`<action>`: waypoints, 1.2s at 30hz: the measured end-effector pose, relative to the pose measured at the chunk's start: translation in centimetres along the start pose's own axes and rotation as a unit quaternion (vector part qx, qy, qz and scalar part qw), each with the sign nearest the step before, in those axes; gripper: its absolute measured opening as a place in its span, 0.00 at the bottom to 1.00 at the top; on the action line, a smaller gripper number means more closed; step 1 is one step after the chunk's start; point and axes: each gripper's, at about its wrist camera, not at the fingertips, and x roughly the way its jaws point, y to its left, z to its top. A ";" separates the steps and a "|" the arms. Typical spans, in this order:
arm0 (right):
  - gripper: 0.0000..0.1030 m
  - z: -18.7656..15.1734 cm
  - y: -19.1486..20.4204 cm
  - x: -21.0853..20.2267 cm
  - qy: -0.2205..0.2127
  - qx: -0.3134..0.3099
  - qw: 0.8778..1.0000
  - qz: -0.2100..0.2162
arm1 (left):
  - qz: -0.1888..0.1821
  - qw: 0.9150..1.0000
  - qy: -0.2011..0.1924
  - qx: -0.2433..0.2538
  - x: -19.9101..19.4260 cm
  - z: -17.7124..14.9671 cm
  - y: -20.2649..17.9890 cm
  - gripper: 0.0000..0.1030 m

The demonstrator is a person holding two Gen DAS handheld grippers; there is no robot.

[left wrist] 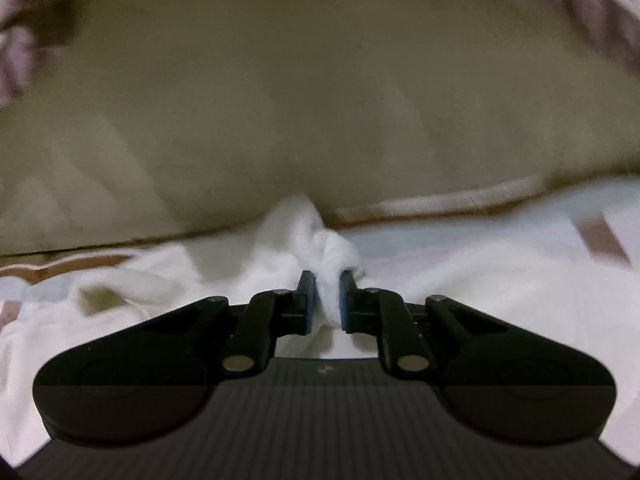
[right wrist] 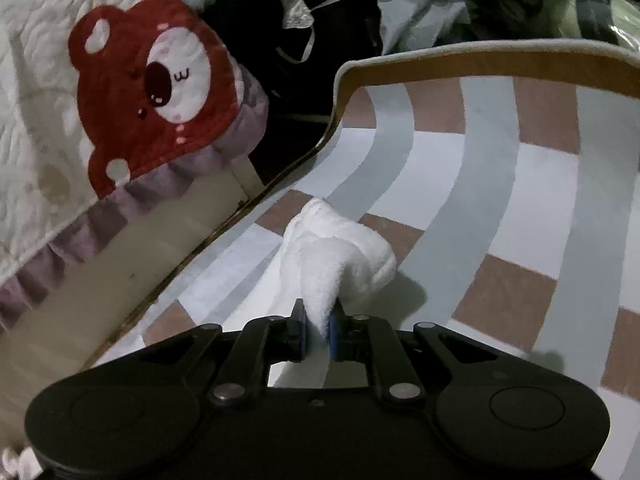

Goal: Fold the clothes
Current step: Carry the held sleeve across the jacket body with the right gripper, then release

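Both the left gripper (left wrist: 328,280) and right gripper (right wrist: 318,312) have jaws nearly closed, each pinching a bunch of white cloth (right wrist: 336,248) ahead, probably to spread it for folding over the checked mat (right wrist: 500,184).

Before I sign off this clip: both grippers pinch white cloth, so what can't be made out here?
- Left wrist view: the white cloth runs off the bottom and sides, and the left gripper covers part; what garment it is stays unclear.
- Left wrist view: motion blur smears the beige surface.
- Right wrist view: the right gripper hides the rest of the cloth; the dark clothes pile is unreadable.
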 end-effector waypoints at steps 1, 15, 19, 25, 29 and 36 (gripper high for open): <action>0.12 0.3 -0.1 -0.2 -0.005 0.004 1.000 0.013 | 0.007 1.000 -0.006 -0.021 0.1 0.4 0.4 0.11; 0.10 2.1 -2.7 0.8 0.025 0.021 0.999 -0.036 | 0.065 0.997 0.008 -0.032 1.2 1.0 -1.0 0.14; 0.10 2.2 -3.9 0.9 0.039 0.071 0.997 -0.009 | 0.013 0.999 -0.025 -0.032 -4.4 1.2 -2.0 0.30; 0.12 1.1 -9.5 2.7 0.098 0.305 0.940 0.122 | -0.198 0.979 0.026 0.029 -7.4 -2.4 -7.3 0.28; 0.12 1.9 -8.5 1.6 0.081 0.277 0.948 0.135 | -0.179 0.979 0.032 0.093 -5.7 -4.0 -10.3 0.21; 0.12 2.3 -8.1 0.9 0.066 0.253 0.958 0.120 | -0.121 0.986 0.018 0.112 -4.9 -3.2 -13.1 0.17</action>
